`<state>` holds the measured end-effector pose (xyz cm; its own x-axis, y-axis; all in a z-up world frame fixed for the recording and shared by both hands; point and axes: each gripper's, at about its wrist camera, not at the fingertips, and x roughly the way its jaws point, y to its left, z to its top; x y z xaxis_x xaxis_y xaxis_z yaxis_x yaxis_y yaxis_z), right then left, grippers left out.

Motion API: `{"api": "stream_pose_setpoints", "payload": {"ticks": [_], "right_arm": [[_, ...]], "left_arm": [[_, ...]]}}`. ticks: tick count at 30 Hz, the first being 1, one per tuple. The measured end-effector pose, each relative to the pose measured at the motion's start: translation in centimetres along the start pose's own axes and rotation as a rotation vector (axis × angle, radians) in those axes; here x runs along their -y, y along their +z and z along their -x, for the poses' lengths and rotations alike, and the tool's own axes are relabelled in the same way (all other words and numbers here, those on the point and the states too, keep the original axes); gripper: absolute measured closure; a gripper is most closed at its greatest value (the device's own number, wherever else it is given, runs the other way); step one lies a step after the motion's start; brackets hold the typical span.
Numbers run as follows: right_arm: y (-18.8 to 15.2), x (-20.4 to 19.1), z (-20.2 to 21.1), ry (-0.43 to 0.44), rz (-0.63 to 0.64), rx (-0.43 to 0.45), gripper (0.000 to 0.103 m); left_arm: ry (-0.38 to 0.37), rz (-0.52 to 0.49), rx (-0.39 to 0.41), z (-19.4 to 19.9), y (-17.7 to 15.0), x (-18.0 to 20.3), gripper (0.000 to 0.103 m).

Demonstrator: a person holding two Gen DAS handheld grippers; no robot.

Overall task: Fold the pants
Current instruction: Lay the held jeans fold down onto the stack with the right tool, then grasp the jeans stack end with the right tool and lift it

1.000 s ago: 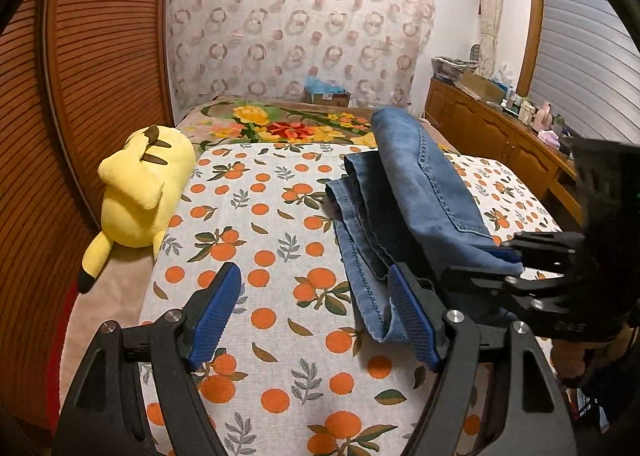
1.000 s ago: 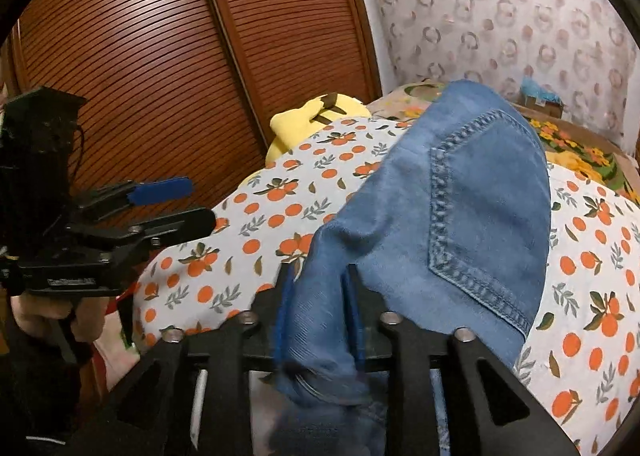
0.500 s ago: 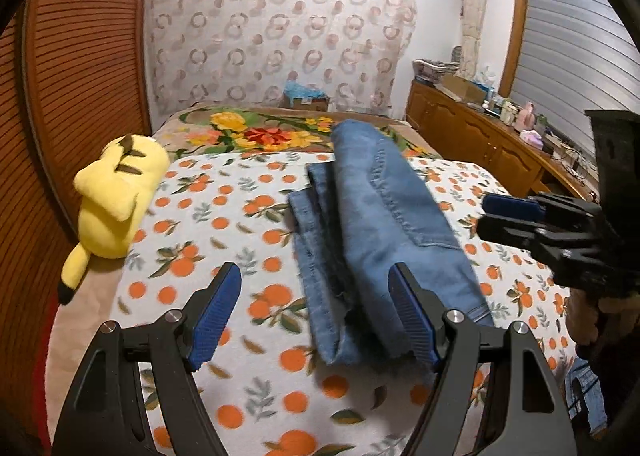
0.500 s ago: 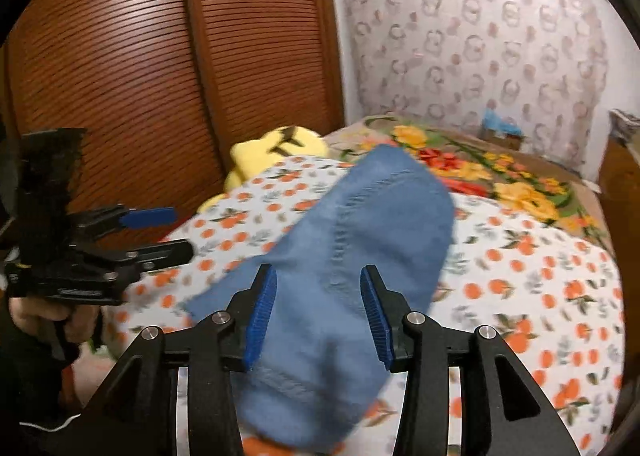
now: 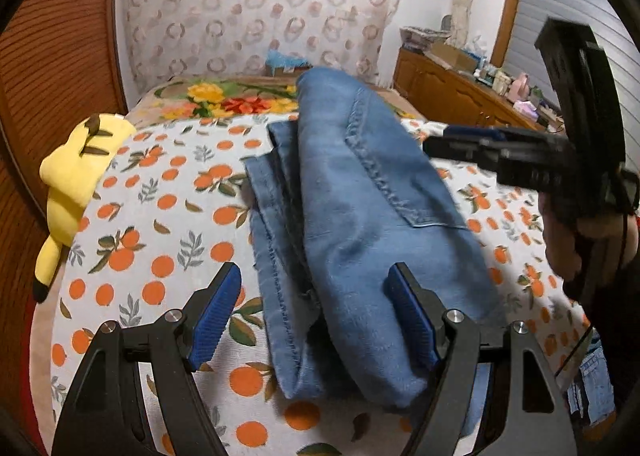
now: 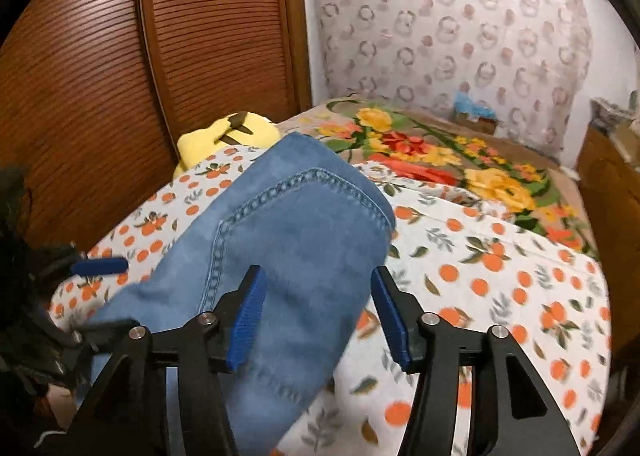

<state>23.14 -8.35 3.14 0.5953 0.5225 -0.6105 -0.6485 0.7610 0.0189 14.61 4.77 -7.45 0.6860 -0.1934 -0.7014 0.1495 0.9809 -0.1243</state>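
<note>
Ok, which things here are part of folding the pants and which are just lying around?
Part of the job:
- jeans, folded on the bed
- left gripper, open
- right gripper, open, its fingers just opening off the jeans

Lying about:
- yellow plush
- floral blanket
- dresser clutter

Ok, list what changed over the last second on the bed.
The right gripper let go of the folded blue denim pants; its jaws have just been opening and it has drawn back, nothing between them. The left gripper stayed open. The pants lie folded; the yellow plush toy is unmoved.
</note>
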Motion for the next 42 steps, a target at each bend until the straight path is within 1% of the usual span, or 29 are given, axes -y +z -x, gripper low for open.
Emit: {"api": "stream_pose_setpoints", "payload": {"ticks": [3,10,11,12,13,14,16,23,30,37,39,40,41,42], "right_arm": [[0.9,0.3,-1.7,-0.004,-0.008,-0.013,0.044],[1.2,1.8,-4.1,0.041,0.003,-0.012,0.041],[1.1,2.0,-4.4,0.056,0.002,-0.017,0.038],[1.0,2.3,-4.7,0.057,0.001,-0.028,0.030],[1.0,2.9,-5.4,0.039,0.001,-0.051,0.029],[1.0,3.0,-5.9,0.030,0.005,-0.068,0.028],[1.1,3.2,-6.5,0.047,0.018,-0.083,0.028],[1.9,4.0,-8.1,0.144,0.024,-0.101,0.028],[1.9,5.3,-9.2,0.188,-0.003,-0.111,0.028],[1.8,5.1,-9.6,0.194,-0.013,-0.118,0.026],[1.8,5.1,-9.6,0.199,-0.019,-0.121,0.028],[1.8,5.0,-9.6,0.202,-0.022,-0.121,0.029],[1.8,4.9,-9.6,0.204,-0.022,-0.121,0.031],[1.8,4.8,-9.7,0.206,-0.022,-0.122,0.034]], "left_arm": [[0.014,0.006,-0.020,-0.8,-0.3,-0.4,0.026],[0.017,0.015,-0.041,-1.8,-1.0,-0.8,0.026],[0.015,0.017,-0.042,-1.9,-1.0,-0.8,0.026],[0.013,0.019,-0.043,-2.0,-1.0,-0.9,0.026],[0.011,0.022,-0.045,-2.2,-1.0,-0.9,0.026],[0.010,0.024,-0.046,-2.3,-1.0,-1.0,0.026],[0.006,0.031,-0.049,-2.5,-0.9,-1.2,0.026],[-0.047,0.097,-0.059,-3.0,-1.1,-2.2,0.026],[-0.075,0.136,-0.071,-3.3,-1.1,-2.5,0.027],[-0.119,0.150,-0.077,-3.5,-0.9,-2.2,0.041],[-0.138,0.157,-0.078,-3.5,-0.8,-2.2,0.046],[-0.146,0.156,-0.077,-3.5,-0.8,-2.1,0.050],[-0.157,0.158,-0.078,-3.5,-0.7,-2.2,0.056],[-0.176,0.162,-0.080,-3.6,-0.7,-2.2,0.060]]}}
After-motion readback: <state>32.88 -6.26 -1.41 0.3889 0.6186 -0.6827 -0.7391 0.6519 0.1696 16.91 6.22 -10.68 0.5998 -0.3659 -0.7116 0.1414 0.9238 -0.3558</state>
